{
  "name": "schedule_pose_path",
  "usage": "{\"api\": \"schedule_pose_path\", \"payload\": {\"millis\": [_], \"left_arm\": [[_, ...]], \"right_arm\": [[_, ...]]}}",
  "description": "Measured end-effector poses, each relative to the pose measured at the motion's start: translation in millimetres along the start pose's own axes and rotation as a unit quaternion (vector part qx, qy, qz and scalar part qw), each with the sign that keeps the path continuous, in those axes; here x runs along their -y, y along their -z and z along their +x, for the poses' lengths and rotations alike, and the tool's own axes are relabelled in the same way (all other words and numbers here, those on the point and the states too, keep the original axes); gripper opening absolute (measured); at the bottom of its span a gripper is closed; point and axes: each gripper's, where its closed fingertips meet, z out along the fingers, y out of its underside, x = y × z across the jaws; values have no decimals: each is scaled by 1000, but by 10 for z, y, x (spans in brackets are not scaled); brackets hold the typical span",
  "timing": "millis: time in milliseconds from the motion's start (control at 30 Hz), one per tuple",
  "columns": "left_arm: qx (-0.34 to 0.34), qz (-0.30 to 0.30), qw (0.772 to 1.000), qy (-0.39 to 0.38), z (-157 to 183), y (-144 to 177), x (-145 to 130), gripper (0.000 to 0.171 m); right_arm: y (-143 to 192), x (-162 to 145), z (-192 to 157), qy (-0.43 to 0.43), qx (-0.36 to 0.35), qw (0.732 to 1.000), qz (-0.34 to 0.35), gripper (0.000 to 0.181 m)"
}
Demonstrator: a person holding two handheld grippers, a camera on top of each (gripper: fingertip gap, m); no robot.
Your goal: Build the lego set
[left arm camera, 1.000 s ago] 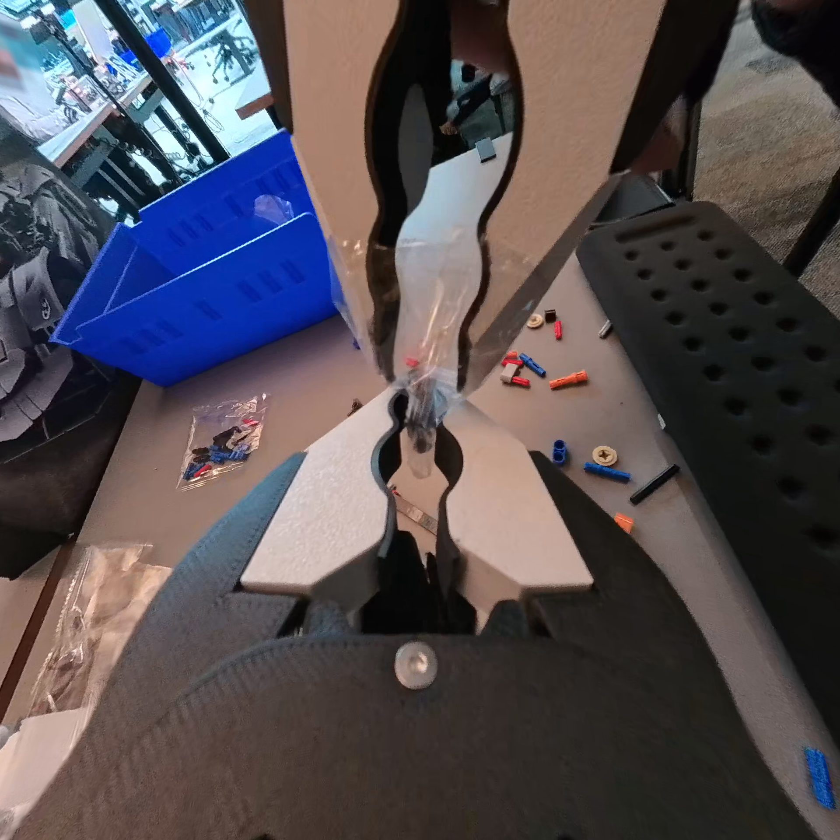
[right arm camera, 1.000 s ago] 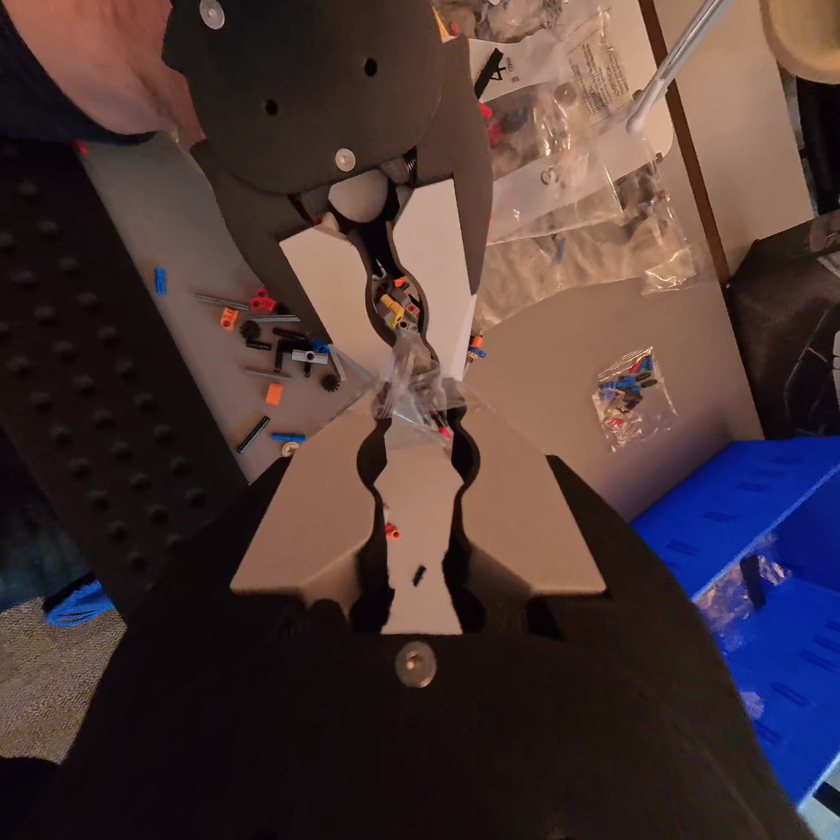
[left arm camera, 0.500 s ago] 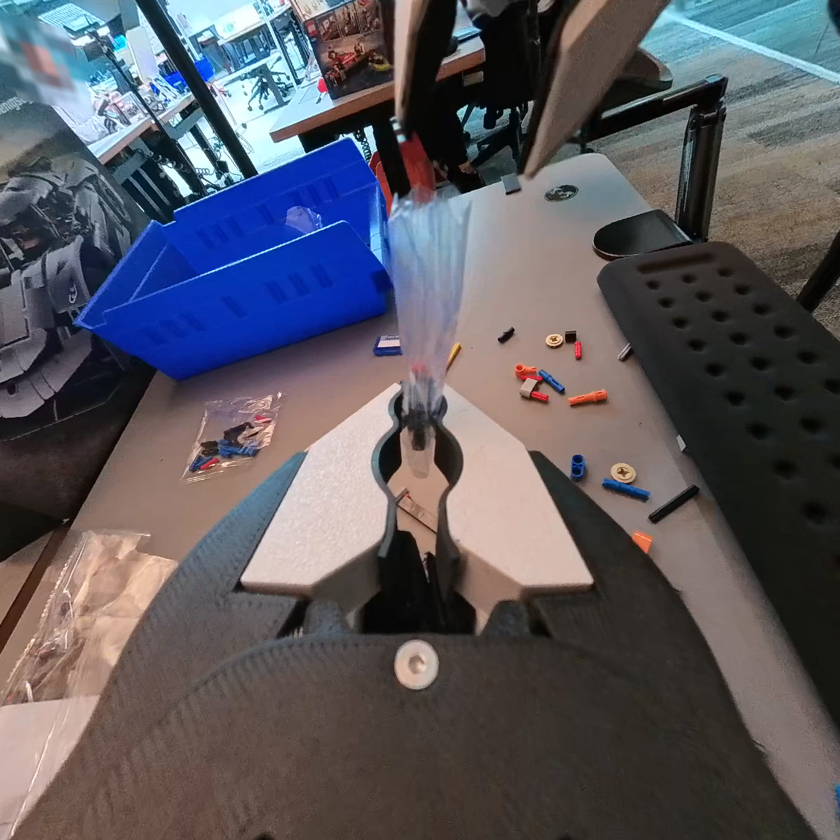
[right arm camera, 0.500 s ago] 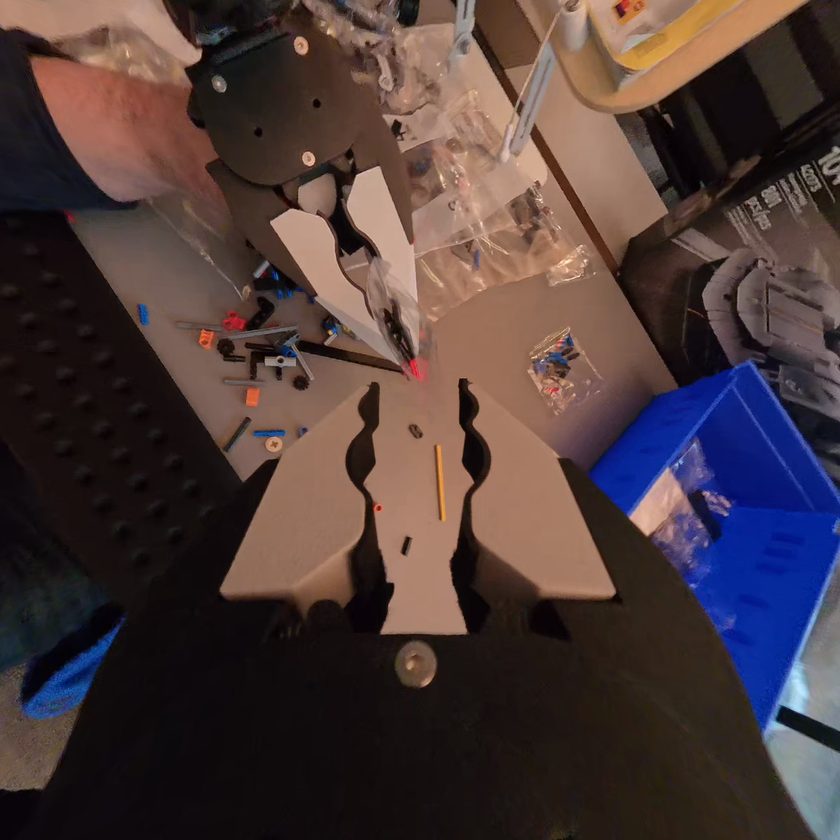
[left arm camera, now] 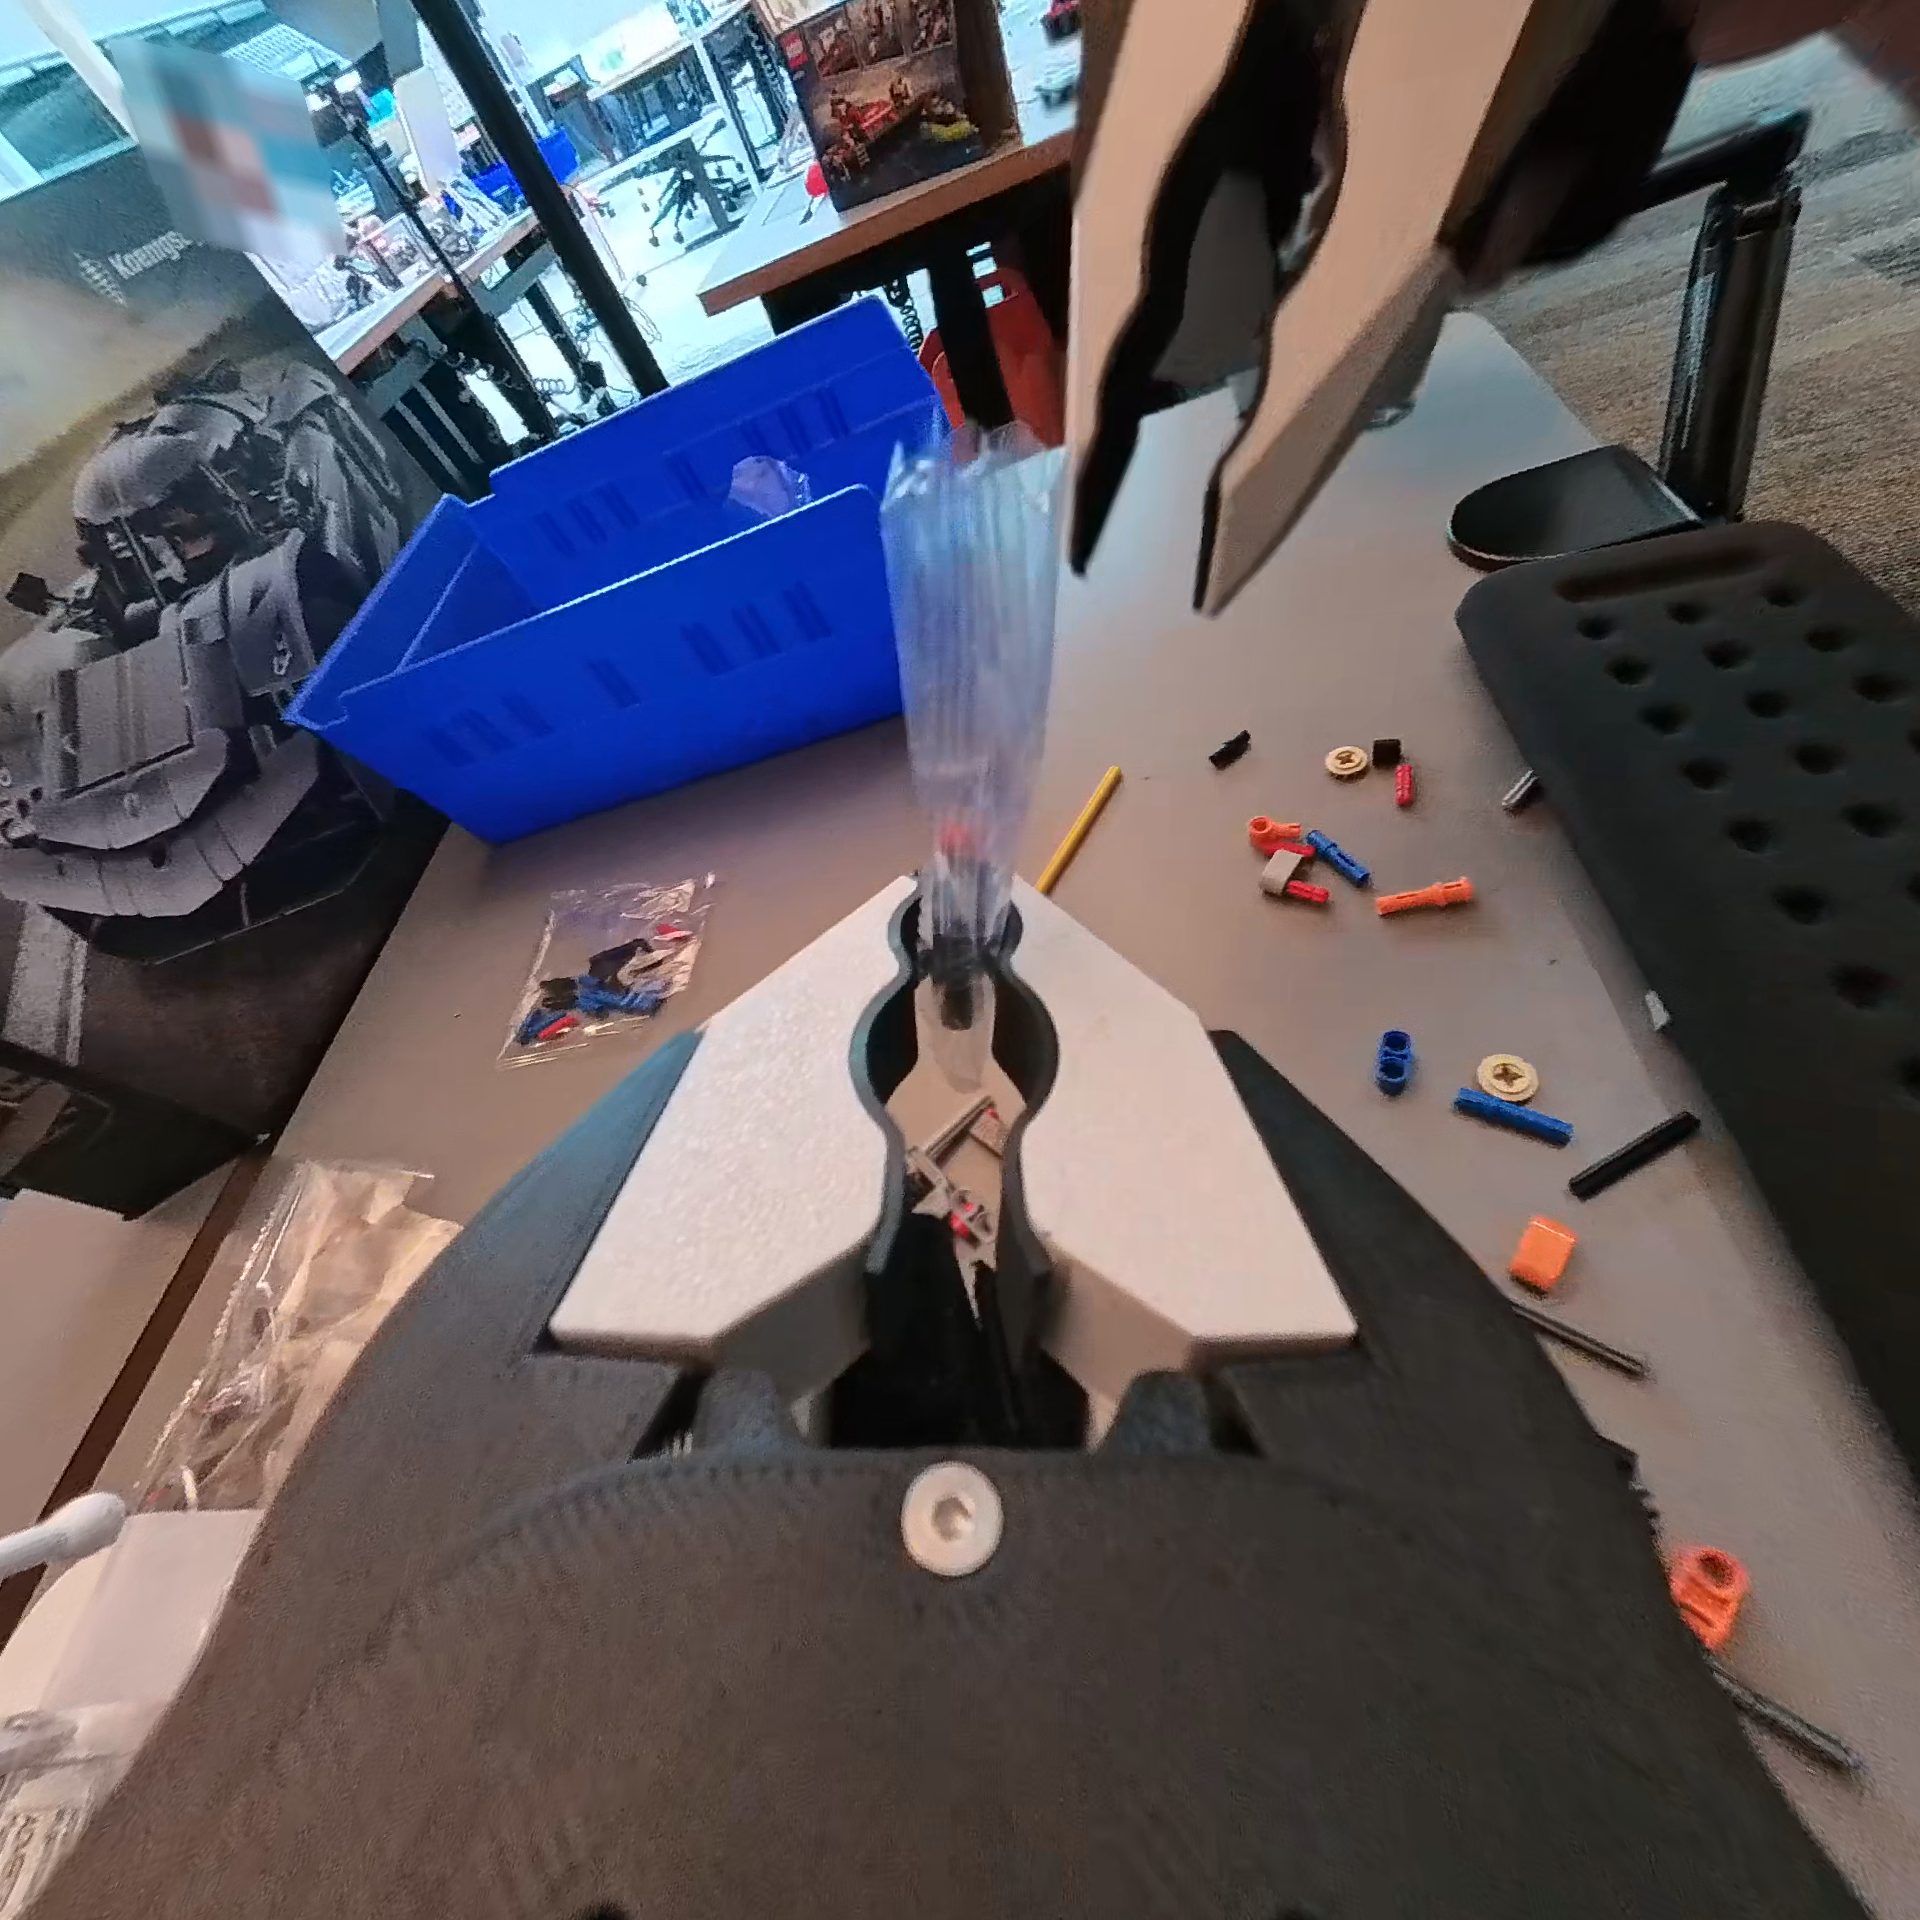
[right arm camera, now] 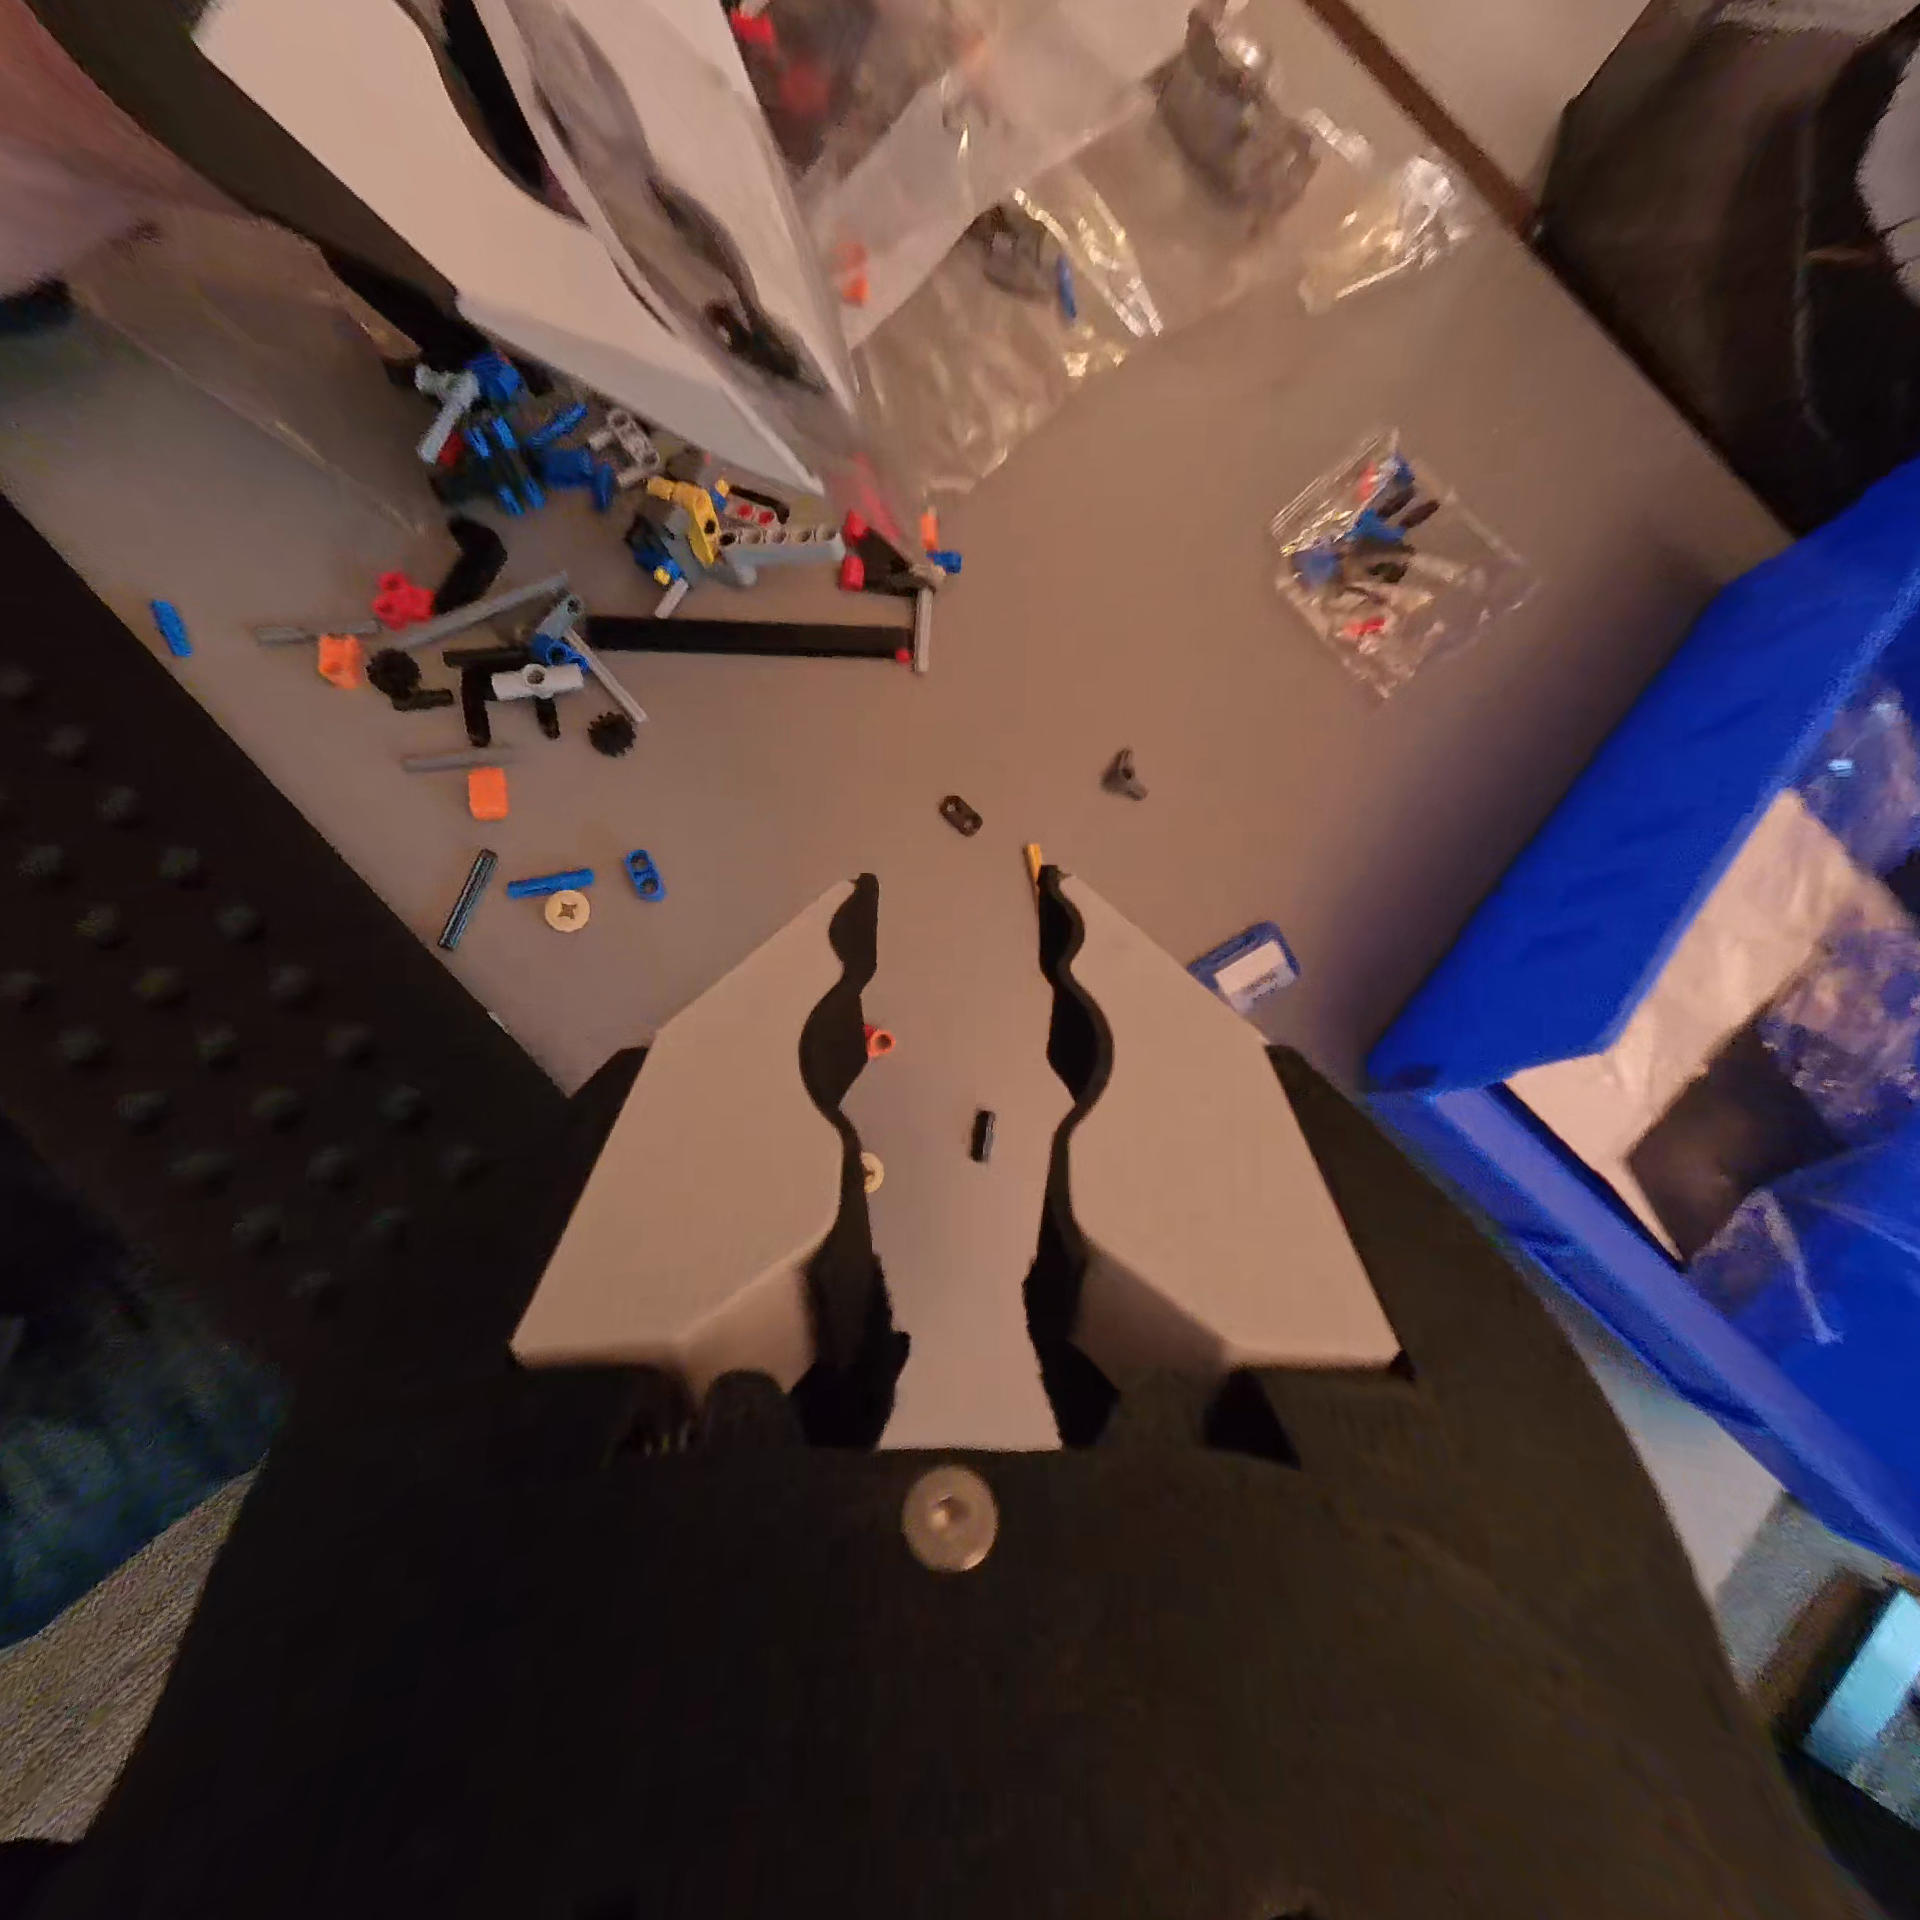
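Far left, propped against the edge of the surface [left arm camera: 790, 831]: a dark box [left arm camera: 156, 644] with a grey model pictured on it, kept clear of the work area, likely as a reference. Below it, large clear bags [left arm camera: 281, 1351] of unopened parts, parked at the near corner. Next along, a blue bin [left arm camera: 623, 665] set back from the middle, apparently for discarded wrapping, with a crumpled clear scrap inside. In front of the bin, lying flat: a small sealed bag [left arm camera: 608, 966] of blue, black and red parts, not yet opened.

Centre: left gripper [left arm camera: 961, 909] clamped tight on a clear bag [left arm camera: 966, 644], pinched near one end so the rest stands up above the tips, blurred. A few dark and red bits lodged just above the pinch; a corner of plastic poking out behind it. Held aloft like this, probably to free the last contents over the surface.

Just right of the bag, flat on the surface: a yellow axle [left arm camera: 1081, 829]. Above it, right gripper [left arm camera: 1143, 587] with its jaws parted and nothing between them, hovering close beside the top of the bag but apart from it. Same spread seen in its own view [right arm camera: 951, 883].

Farther right: loose pieces [left arm camera: 1351, 862] in orange, blue, tan and black, scattered singly for easy picking. At the far right edge, a black perforated pad [left arm camera: 1714, 790], bare. No assembly begun here, by the look of it.
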Motion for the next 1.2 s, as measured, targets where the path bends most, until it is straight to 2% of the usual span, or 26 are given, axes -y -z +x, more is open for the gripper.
{"api": "schedule_pose_path", "payload": {"millis": [100,300,467,567,667,733,800,933,1033,1133,1200], "left_arm": [[12,-4,1000,4,-56,13,-20,6],[15,-5,1000,11,-87,27,-39,7],[15,-2,1000,16,-108,33,-36,6],[15,-2,1000,17,-110,30,-37,6],[13,-3,1000,19,-109,27,-45,7],[12,-2,1000,20,-107,25,-48,6],[8,1,1000,25,-97,21,-44,6],[-1,7,999,33,-75,5,-30,6],[-9,14,999,41,-50,-5,-15,6],[-15,16,999,47,-36,-6,-13,6],[-18,17,998,50,-29,-4,-10,6]], "right_arm": [[-325,-94,-96,-5,40,999,-21,27],[-925,-312,-5,11,42,996,-75,24],[-1119,-353,54,12,70,995,-76,22],[-1146,-325,9,10,95,993,-64,5],[-1134,-330,3,9,102,993,-63,4],[-1076,-297,40,-3,98,994,-52,4],[-911,-138,74,-9,93,996,-10,4],[-255,581,48,-6,91,984,153,4],[145,1009,-40,17,100,967,235,4],[305,1232,-104,38,98,958,268,4],[320,1267,-175,40,117,957,264,4]]}}
